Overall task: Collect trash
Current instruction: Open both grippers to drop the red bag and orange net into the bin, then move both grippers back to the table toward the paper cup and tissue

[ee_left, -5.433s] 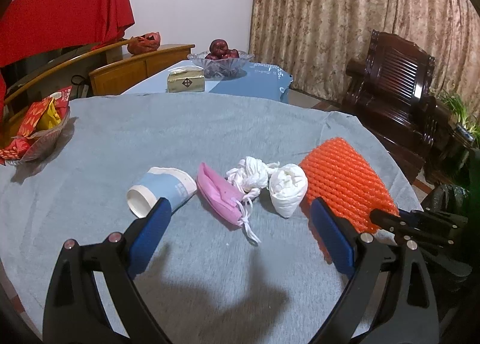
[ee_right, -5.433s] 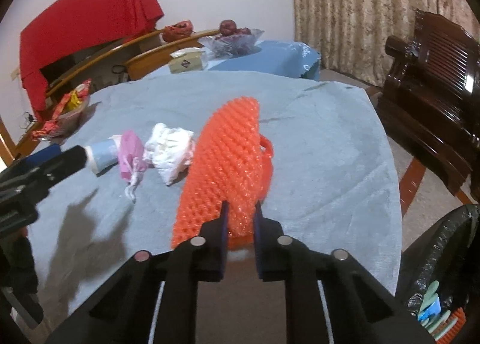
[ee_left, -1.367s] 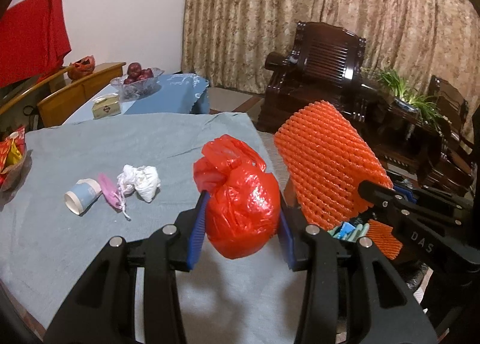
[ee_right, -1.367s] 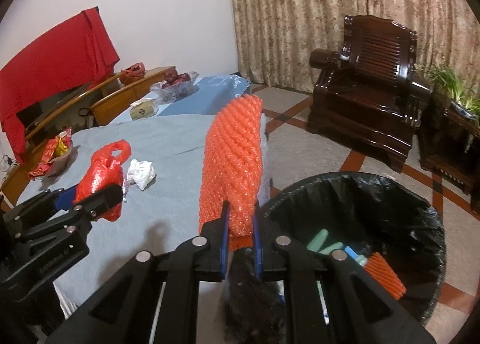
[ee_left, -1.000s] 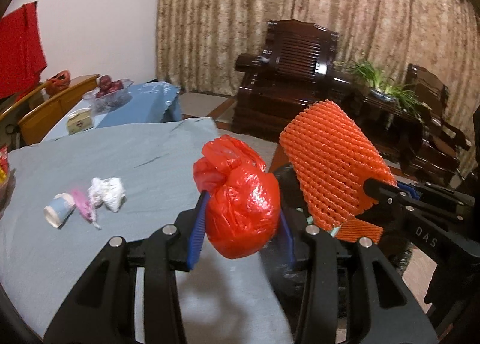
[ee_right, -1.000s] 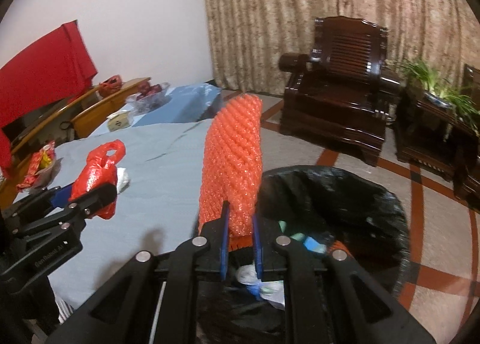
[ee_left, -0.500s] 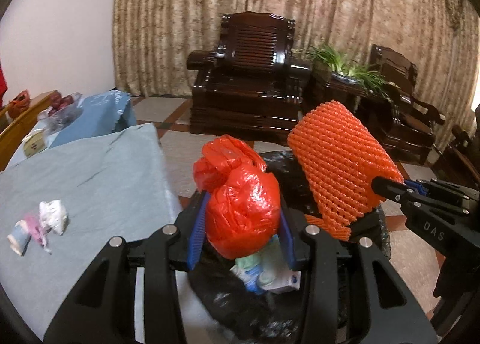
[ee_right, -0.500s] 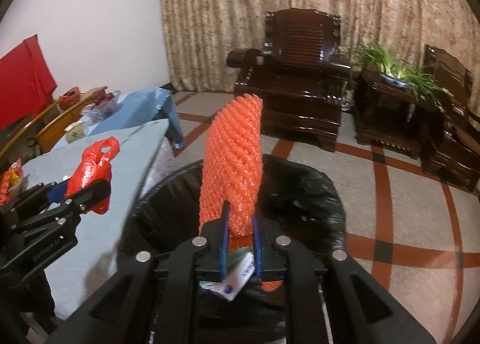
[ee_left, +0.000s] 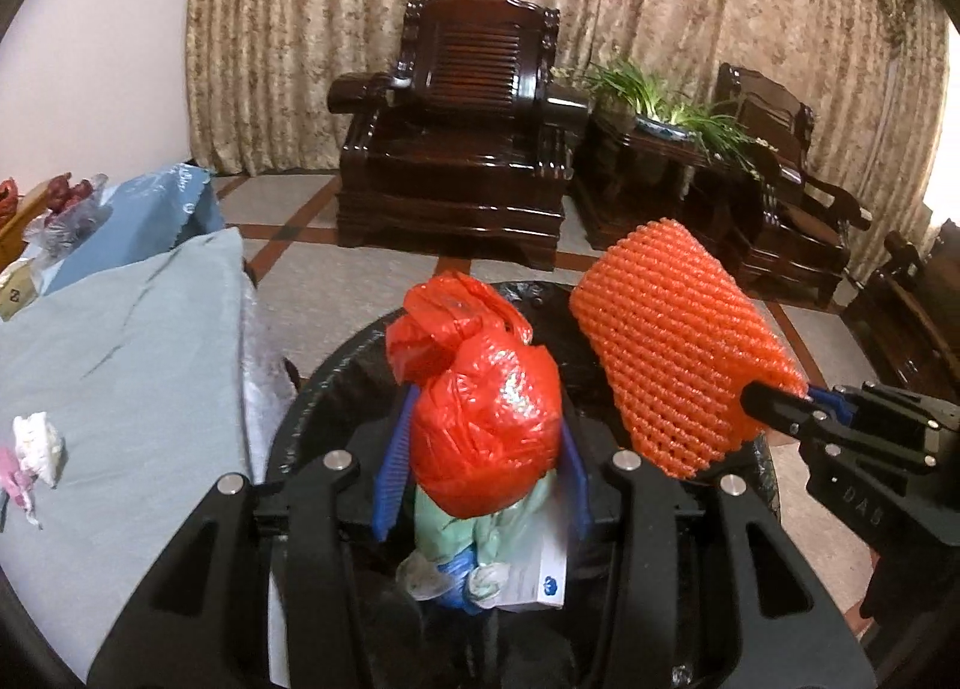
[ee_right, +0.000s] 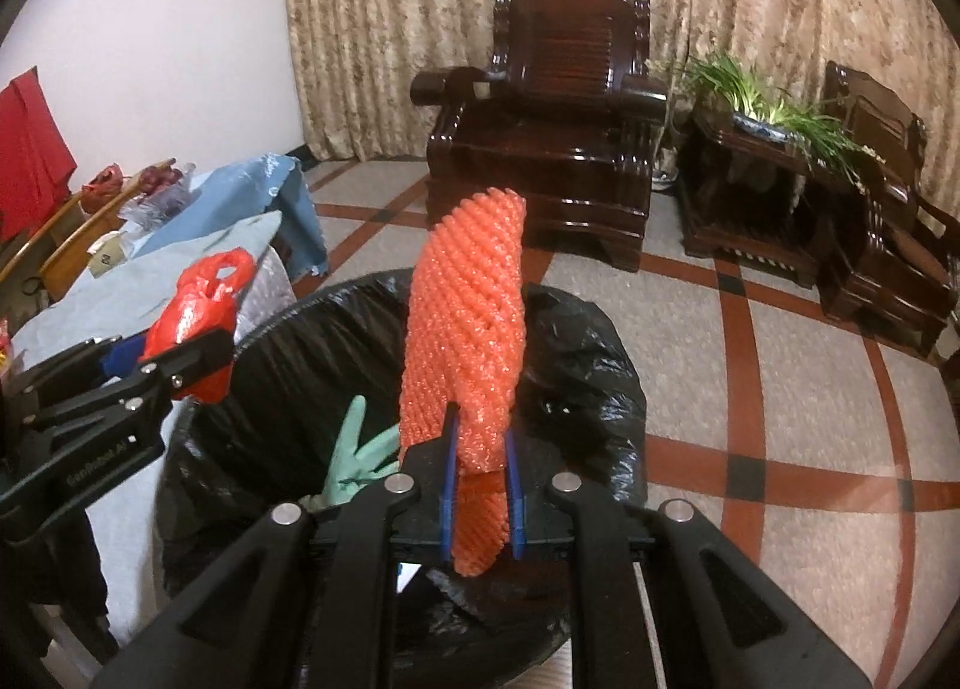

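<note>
My left gripper (ee_left: 480,467) is shut on a red plastic bag (ee_left: 480,407) and holds it above the black-lined trash bin (ee_left: 336,383). My right gripper (ee_right: 480,485) is shut on an orange foam net (ee_right: 465,341) and holds it upright over the same bin (ee_right: 576,353). The net also shows in the left wrist view (ee_left: 678,353), and the red bag in the right wrist view (ee_right: 195,317). Inside the bin lie a green glove (ee_right: 360,455), a white box (ee_left: 534,581) and other trash. A white wad (ee_left: 36,440) and a pink mask (ee_left: 15,485) lie on the table.
The grey-clothed table (ee_left: 120,341) borders the bin on the left. A dark wooden armchair (ee_left: 462,131), a plant stand (ee_left: 654,167) and a second chair (ee_left: 792,197) stand on the tiled floor behind. A blue-covered side table (ee_right: 240,209) is at the far left.
Both grippers have swung right from the table with their loads and now hang over the bin's opening. Each still holds its trash.
</note>
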The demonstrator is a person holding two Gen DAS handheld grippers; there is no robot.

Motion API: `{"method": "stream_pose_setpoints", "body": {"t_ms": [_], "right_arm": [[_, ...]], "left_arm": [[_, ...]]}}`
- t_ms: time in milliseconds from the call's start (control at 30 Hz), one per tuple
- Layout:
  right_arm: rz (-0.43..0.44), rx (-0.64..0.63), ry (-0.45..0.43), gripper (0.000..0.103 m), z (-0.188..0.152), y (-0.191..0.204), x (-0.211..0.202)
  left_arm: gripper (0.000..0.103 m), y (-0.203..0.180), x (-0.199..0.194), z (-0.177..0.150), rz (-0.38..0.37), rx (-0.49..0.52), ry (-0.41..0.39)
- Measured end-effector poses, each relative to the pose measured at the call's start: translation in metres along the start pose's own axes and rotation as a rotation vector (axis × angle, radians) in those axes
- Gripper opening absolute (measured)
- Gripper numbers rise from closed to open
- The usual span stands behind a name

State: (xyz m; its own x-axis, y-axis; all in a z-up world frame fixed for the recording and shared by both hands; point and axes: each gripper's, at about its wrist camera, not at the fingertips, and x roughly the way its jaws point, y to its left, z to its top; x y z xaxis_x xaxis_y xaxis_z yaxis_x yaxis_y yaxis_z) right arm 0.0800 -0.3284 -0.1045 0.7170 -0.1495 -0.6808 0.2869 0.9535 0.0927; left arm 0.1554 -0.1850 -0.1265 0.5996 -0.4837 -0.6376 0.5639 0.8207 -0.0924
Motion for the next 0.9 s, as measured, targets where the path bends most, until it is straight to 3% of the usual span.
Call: {"method": "stream_pose_setpoints", "body": {"t_ms": [67,200,367,467,700,900], "right_arm": [[-0.006,0.005,0.008,0.017,-0.003,-0.002,0.003],[-0.020,0.000,0.012,0.028,-0.005,-0.005,0.005],[-0.054,-0.009,-0.015,0.082,-0.006,-0.004,0.000],[-0.048,-0.014,-0.039,0.095,-0.004,0.001,-0.005],[0.017,-0.038,-0.092,0.097,0.003,0.024,-0.018],[0.093,-0.074,-0.107,0.097,0.010,0.066,-0.018]], "left_arm": [[0.047,0.000,0.006,0.001,-0.016,-0.003,0.009],[0.074,0.004,0.012,0.000,-0.056,-0.019,0.026],[0.085,0.021,0.002,-0.004,-0.041,-0.045,0.010],[0.090,0.032,-0.011,-0.004,-0.014,-0.050,-0.012],[0.091,0.083,-0.057,-0.011,0.106,-0.096,-0.063],[0.092,0.133,-0.100,-0.029,0.229,-0.172,-0.092]]}}
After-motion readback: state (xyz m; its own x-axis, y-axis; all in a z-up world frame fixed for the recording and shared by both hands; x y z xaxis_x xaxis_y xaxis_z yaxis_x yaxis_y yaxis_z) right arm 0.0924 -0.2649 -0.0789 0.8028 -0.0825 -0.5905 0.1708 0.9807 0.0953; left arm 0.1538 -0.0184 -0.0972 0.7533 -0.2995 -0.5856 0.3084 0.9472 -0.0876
